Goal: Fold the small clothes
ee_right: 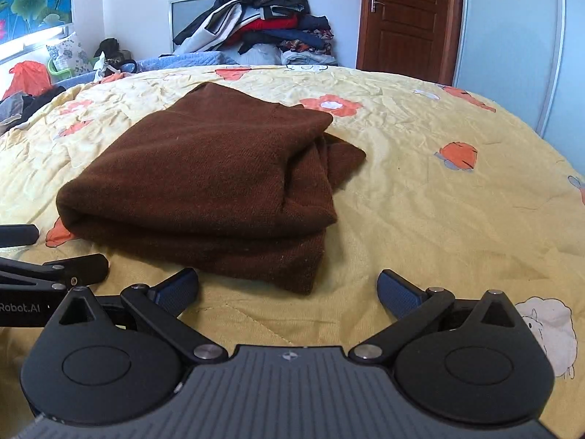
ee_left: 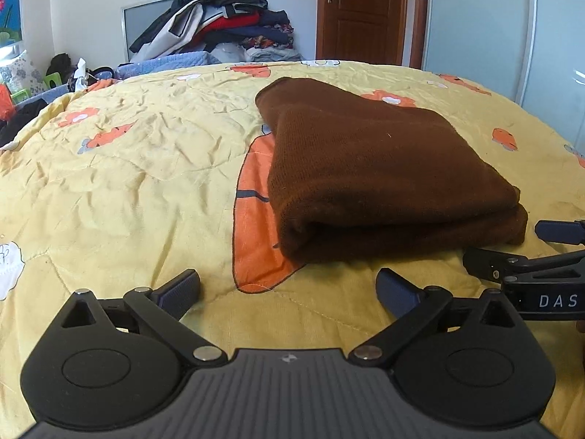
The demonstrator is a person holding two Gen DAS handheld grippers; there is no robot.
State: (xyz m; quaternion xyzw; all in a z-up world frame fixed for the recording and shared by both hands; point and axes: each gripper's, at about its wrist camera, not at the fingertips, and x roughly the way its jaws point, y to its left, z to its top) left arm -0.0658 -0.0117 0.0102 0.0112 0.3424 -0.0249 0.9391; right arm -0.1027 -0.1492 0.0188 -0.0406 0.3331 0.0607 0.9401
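There — brown garment (ee_left: 384,168), edges clear

Both grippers were wide open, nothing between the jaws. Left gripper (ee_left: 289,289) pointed forward and down, blue pads splayed fully apart. Right gripper (ee_right: 289,289) had the same pose, same tilt. They sat side by side and close together: the right one's fingertips showed at the right edge of the left wrist view, the left one's at the left edge of the right wrist view.
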